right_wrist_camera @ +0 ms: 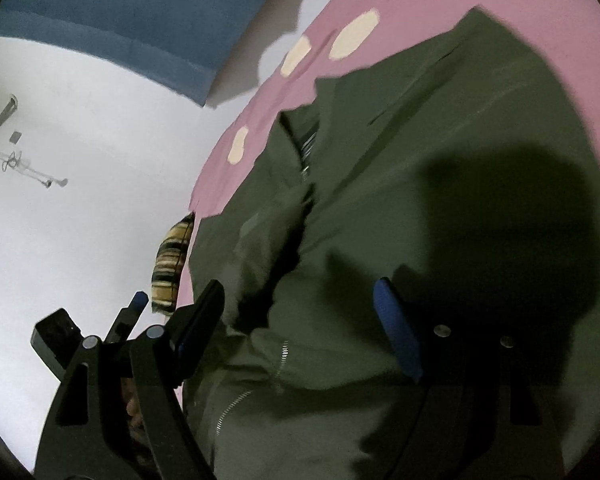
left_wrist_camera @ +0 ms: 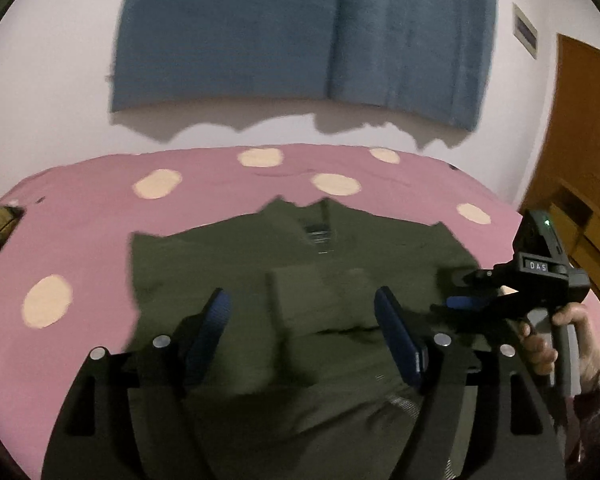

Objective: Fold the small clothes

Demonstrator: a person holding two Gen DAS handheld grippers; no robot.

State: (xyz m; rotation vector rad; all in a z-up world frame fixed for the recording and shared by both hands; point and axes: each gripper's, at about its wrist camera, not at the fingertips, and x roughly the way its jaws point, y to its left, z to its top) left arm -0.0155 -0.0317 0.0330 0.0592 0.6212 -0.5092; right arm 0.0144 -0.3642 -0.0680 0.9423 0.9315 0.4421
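A small olive green zip jacket lies spread on the pink bed cover, collar toward the wall. My left gripper is open, its blue pads apart above the jacket's lower middle. My right gripper shows at the jacket's right edge in the left wrist view, held by a hand. In the right wrist view the right gripper is open over the jacket, near its zipper. Neither holds cloth.
The pink cover with cream spots covers the bed. A blue cloth hangs on the white wall behind. A wooden door stands at right. A striped yellow-and-dark item lies at the bed's edge.
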